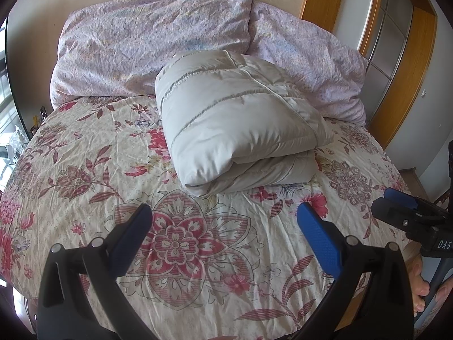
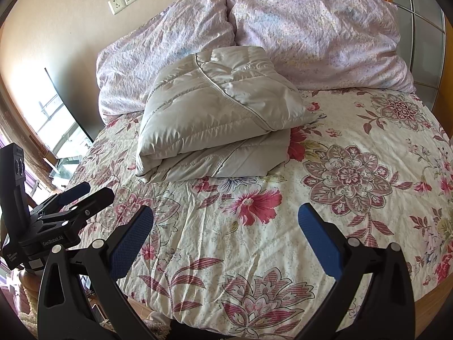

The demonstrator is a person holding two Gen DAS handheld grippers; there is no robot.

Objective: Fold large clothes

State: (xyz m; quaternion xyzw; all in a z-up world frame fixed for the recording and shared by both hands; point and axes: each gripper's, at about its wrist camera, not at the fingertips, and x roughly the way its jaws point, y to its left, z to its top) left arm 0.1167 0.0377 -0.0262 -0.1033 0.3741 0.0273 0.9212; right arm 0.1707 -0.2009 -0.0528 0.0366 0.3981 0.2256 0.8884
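In my left wrist view, my left gripper [image 1: 225,219] has its fingers spread wide and they hold nothing. They hang above the floral bedspread [image 1: 85,170], on the near side of the folded grey jacket [image 1: 237,130]. The jacket lies as a thick bundle on the bed, and its far edge touches the two lilac pillows [image 1: 147,45]. To the right of the jacket, near the edge of the bed, I see my right gripper [image 1: 407,212].

In my right wrist view, my right gripper [image 2: 226,222] is also wide open and empty, on the near side of the jacket [image 2: 215,119]. My left gripper [image 2: 73,201] shows to the left of the jacket. A wall socket [image 2: 117,5] is above the pillows [image 2: 311,34].
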